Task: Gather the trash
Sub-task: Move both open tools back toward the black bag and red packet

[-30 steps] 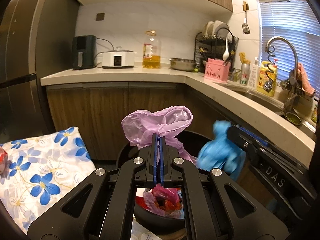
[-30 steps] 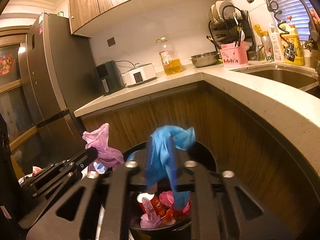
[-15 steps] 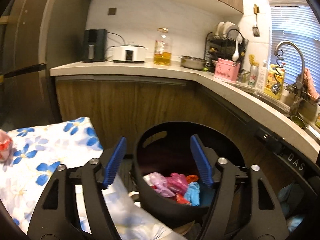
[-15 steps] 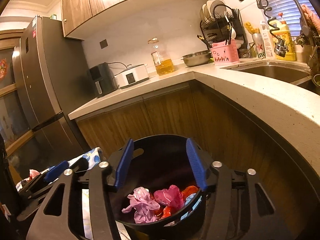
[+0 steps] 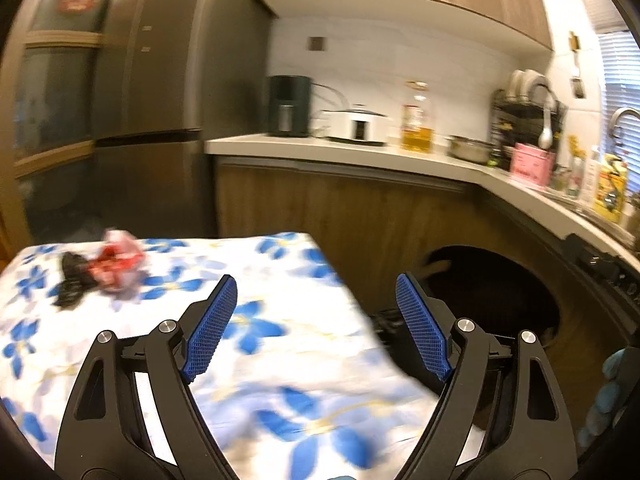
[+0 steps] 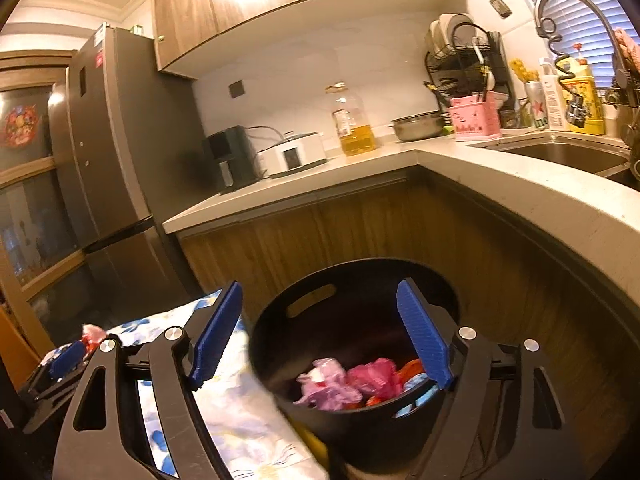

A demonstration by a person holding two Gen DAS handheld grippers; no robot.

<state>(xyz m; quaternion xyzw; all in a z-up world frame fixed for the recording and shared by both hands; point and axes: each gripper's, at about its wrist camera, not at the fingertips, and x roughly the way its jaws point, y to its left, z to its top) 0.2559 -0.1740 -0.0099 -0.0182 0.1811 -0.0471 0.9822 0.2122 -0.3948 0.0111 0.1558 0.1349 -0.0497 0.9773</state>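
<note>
The kitchen counter (image 6: pixel 460 172) bends in an L round the scene, wood cabinet fronts (image 6: pixel 360 232) beneath it and a tall grey fridge (image 6: pixel 108 152) at its left end. Tucked into the inner corner of that counter stands the black bin (image 6: pixel 360 416), its rim clear of the cabinet fronts behind it and open air above its mouth. Just left of the bin a table under a blue-flowered cloth (image 5: pixel 280 320) ends in a corner beside the bin's rim; the cloth's right edge hangs alongside the bin wall, though blur hides whether they touch.

Inside the bin lies crumpled trash (image 6: pixel 352 380): pink, purple, red and a bit of blue. On the cloth, well left of the bin, sit a red-and-pink wrapper (image 5: pixel 116 260) and a dark scrap (image 5: pixel 72 280) just beside it.

The right gripper (image 6: pixel 320 336) hovers over the near rim of the bin, jaws spreading wide with nothing between them; the binned trash lies below and beyond the pads. The left gripper (image 5: pixel 316 328) hangs over the cloth left of the bin, jaws likewise widening and empty; the wrapper lies ahead and to the left of its left finger, well apart
</note>
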